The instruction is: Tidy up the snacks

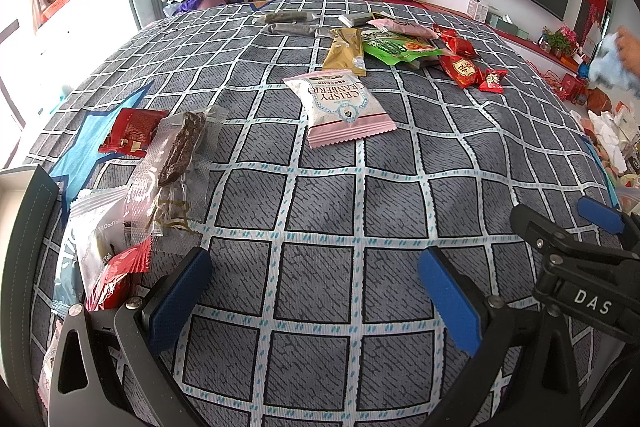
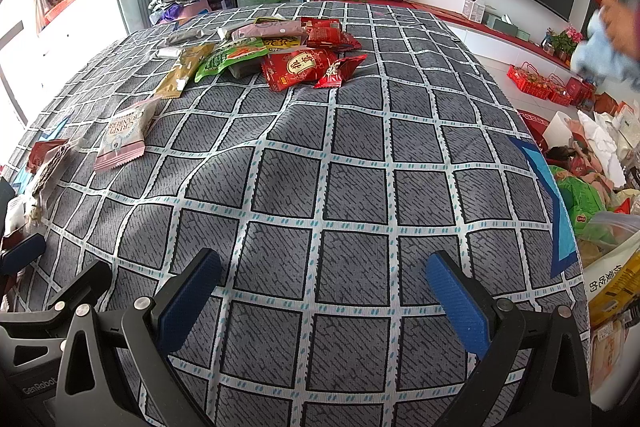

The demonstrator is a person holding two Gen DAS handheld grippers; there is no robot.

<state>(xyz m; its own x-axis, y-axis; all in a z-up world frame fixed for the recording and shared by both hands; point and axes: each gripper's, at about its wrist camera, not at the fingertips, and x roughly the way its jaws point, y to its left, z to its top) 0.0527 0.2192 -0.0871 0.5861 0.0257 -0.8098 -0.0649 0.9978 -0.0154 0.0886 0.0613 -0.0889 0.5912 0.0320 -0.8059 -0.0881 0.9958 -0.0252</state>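
Note:
Snack packets lie on a grey checked tablecloth [image 1: 320, 219]. A pink Crispy Cranberry packet [image 1: 340, 107] lies mid-table, also in the right wrist view [image 2: 124, 137]. A far pile holds a gold packet [image 1: 346, 51], a green packet [image 1: 394, 47] and red packets [image 1: 460, 67]; the right wrist view shows the red ones [image 2: 298, 67]. At the left lie a clear dark-bar packet [image 1: 180, 147], a red packet [image 1: 130, 133] and a white packet [image 1: 94, 239]. My left gripper [image 1: 316, 291] is open and empty over the cloth. My right gripper [image 2: 326, 299] is open and empty, seen also in the left wrist view [image 1: 568, 227].
A box edge [image 1: 16, 183] sits at the table's left. Bags and boxes of goods [image 2: 600, 203] crowd the floor right of the table. A person's hand with a blue cloth [image 2: 608, 43] is at far right. A cabinet and TV stand behind.

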